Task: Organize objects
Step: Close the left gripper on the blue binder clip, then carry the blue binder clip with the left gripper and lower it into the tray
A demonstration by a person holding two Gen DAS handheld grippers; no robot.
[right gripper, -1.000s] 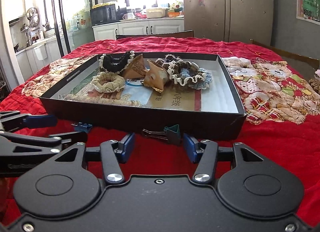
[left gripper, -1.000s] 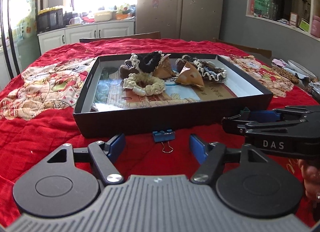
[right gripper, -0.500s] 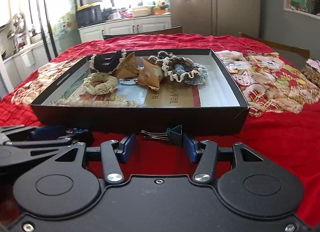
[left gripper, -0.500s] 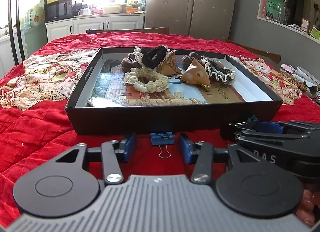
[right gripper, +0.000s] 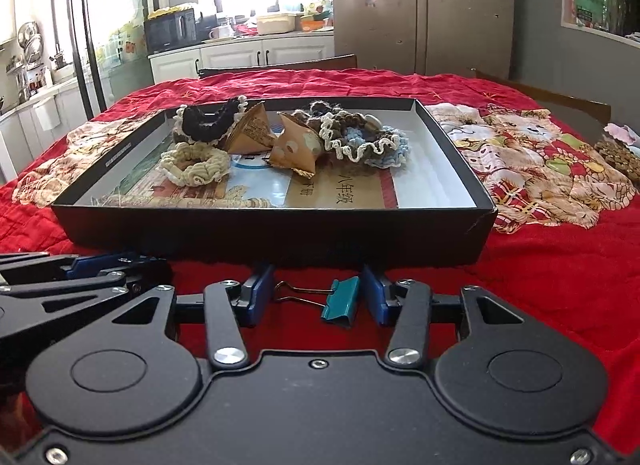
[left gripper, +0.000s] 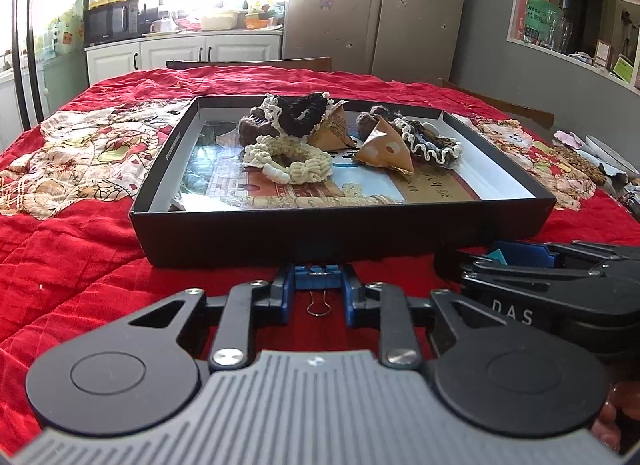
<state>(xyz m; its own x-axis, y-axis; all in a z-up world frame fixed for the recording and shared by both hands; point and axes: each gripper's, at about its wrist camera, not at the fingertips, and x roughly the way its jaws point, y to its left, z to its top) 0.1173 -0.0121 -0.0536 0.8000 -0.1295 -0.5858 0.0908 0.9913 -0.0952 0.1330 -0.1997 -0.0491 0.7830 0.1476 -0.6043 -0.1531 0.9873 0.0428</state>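
A blue binder clip point(left gripper: 318, 277) lies on the red cloth just in front of the black tray point(left gripper: 344, 225). My left gripper point(left gripper: 318, 285) has its blue fingers pressed on both sides of this clip. A teal binder clip point(right gripper: 340, 303) lies on the cloth in the right wrist view, between the fingers of my right gripper point(right gripper: 316, 299), whose jaws stand apart and do not hold it. The tray point(right gripper: 276, 231) holds crocheted scrunchies point(right gripper: 196, 163) and folded paper pyramids point(right gripper: 294, 151).
The red quilted cloth point(right gripper: 560, 285) covers the table, with patterned patches left and right of the tray. My right gripper shows at the right of the left wrist view point(left gripper: 560, 285). Chairs, kitchen cabinets and a fridge stand behind the table.
My left gripper moved forward and closed its fingers onto the blue binder clip. My right gripper moved forward so the teal clip now lies between its open fingers.
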